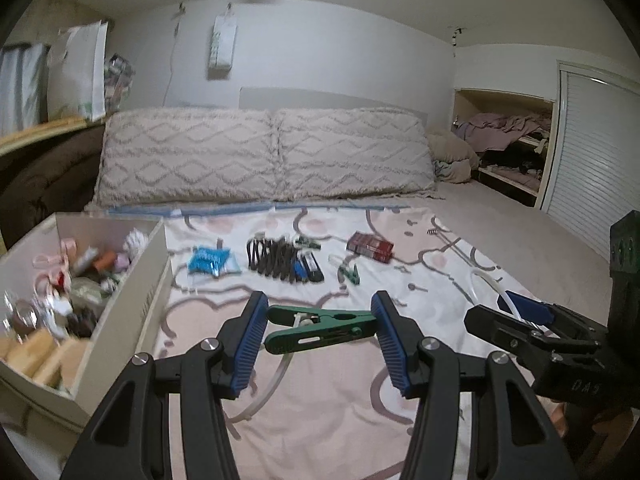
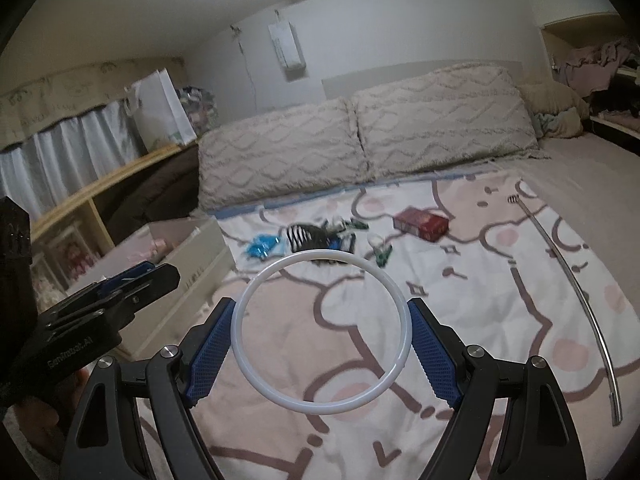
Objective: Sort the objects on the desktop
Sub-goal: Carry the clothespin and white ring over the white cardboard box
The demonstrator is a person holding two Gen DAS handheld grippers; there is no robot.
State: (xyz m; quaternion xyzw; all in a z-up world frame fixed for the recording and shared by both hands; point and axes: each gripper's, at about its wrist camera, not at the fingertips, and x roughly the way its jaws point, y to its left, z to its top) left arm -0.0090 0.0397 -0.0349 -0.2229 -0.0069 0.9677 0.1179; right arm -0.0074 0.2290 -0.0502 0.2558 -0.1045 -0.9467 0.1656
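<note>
My left gripper (image 1: pixel 320 314) is shut on a green clamp (image 1: pixel 320 326), held lengthwise between its blue pads above the patterned blanket (image 1: pixel 328 412); a clear tube hangs from the clamp. My right gripper (image 2: pixel 322 328) is shut on a white ring (image 2: pixel 322 334), held by its two sides above the blanket. The right gripper also shows in the left wrist view (image 1: pixel 528 312), and the left gripper in the right wrist view (image 2: pixel 132 280). A cardboard box (image 1: pixel 132 304) holding several small things stands at the left.
On the blanket (image 2: pixel 460 280) farther back lie a blue packet (image 1: pixel 210 260), black hair clips (image 1: pixel 274 256), a small green clip (image 1: pixel 352 274) and a red box (image 1: pixel 370 246). A long metal rod (image 2: pixel 580 292) lies at the right. Pillows (image 1: pixel 264 156) line the back.
</note>
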